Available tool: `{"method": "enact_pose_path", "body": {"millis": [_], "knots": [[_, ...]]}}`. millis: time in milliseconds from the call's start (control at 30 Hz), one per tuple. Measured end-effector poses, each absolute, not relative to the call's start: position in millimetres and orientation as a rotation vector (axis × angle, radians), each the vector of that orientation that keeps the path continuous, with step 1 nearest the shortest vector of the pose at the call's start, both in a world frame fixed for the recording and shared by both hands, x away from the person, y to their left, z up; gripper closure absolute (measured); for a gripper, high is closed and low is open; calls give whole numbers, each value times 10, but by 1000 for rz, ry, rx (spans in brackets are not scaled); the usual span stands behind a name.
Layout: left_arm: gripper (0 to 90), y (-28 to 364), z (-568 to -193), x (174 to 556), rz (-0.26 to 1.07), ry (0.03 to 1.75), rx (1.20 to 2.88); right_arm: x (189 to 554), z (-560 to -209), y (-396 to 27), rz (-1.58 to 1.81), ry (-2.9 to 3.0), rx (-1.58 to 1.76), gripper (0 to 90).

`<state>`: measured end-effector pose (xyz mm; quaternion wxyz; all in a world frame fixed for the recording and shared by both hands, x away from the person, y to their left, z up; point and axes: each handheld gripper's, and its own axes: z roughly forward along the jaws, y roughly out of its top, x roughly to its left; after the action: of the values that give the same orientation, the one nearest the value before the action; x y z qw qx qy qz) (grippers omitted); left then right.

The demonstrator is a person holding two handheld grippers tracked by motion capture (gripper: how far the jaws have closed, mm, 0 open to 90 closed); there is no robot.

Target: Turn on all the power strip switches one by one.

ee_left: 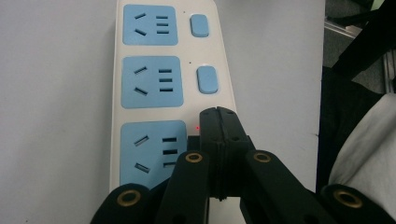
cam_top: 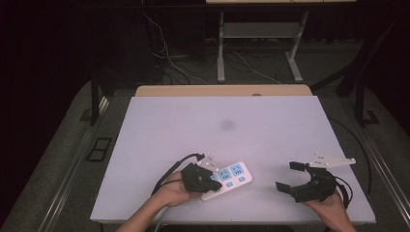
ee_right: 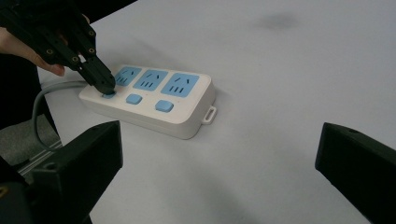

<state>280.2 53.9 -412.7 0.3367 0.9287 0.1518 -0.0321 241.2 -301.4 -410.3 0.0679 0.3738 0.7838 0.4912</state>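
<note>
A white power strip [cam_top: 227,178] [ee_left: 154,70] [ee_right: 154,100] with three blue sockets and blue switches lies near the table's front edge, its grey cable [ee_right: 44,100] trailing off toward the person. My left gripper [cam_top: 209,180] [ee_left: 218,114] [ee_right: 106,86] is shut, its joined tips pressed down on the switch nearest the cable end. A small red light [ee_left: 198,127] glows beside that switch. My right gripper [cam_top: 290,176] [ee_right: 219,154] hovers open to the right of the strip, holding nothing, with its jaws spread wide.
The white tabletop [cam_top: 222,130] has a faint grey smudge [cam_top: 227,124] near its middle. A wooden edge [cam_top: 222,90] runs along the far side. Cables and a metal stand [cam_top: 256,43] lie on the floor beyond.
</note>
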Motion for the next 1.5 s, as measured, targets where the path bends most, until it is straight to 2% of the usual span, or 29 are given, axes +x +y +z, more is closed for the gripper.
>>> {"method": "enact_pose_path", "body": {"millis": [800, 1500], "knots": [[892, 519, -4085, 2782, -82, 361, 2448, 2419, -4106, -3020, 1484, 2357, 1129, 5], [891, 474, -3837, 2817, -54, 314, 2436, 2418, -4106, -3016, 1482, 2363, 1128, 6]]}}
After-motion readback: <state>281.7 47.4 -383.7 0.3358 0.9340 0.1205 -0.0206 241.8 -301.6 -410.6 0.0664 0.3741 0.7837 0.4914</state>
